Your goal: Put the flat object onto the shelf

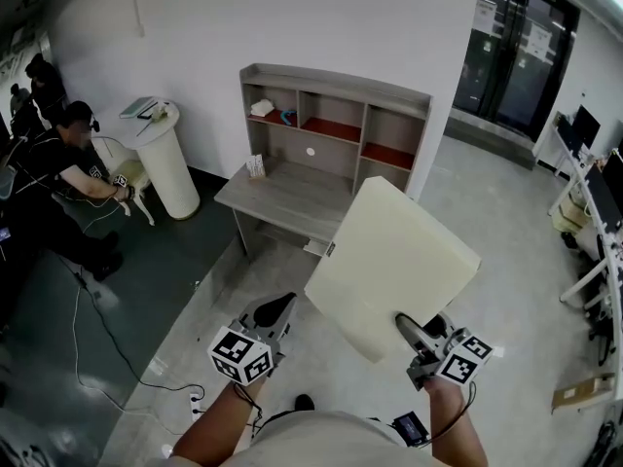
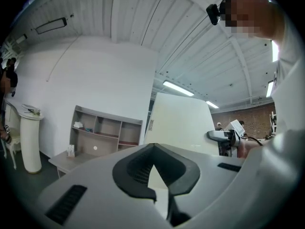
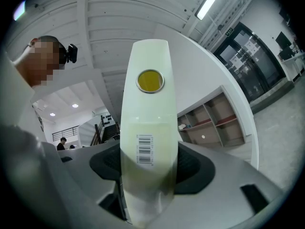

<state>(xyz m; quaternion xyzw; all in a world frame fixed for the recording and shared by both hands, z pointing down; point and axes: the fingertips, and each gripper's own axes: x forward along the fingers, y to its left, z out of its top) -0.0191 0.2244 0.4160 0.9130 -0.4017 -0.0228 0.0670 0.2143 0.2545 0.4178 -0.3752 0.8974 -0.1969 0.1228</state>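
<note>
The flat object (image 1: 389, 261) is a large cream board with a barcode label, held edge-up over the floor. My right gripper (image 1: 414, 331) is shut on its near lower edge. In the right gripper view the board (image 3: 148, 128) fills the space between the pads of the right gripper (image 3: 148, 175). My left gripper (image 1: 273, 311) hangs left of the board, apart from it, with nothing in it. Its dark pads meet in the left gripper view (image 2: 159, 185). The grey shelf unit (image 1: 331, 115) stands against the white wall ahead, with open compartments over a desk top (image 1: 282, 197).
A white round pedestal (image 1: 165, 159) stands left of the shelf unit. A seated person (image 1: 58, 173) is at the far left, with cables (image 1: 117, 348) trailing over the floor. Glass doors (image 1: 516, 47) and desks (image 1: 594, 212) are at the right.
</note>
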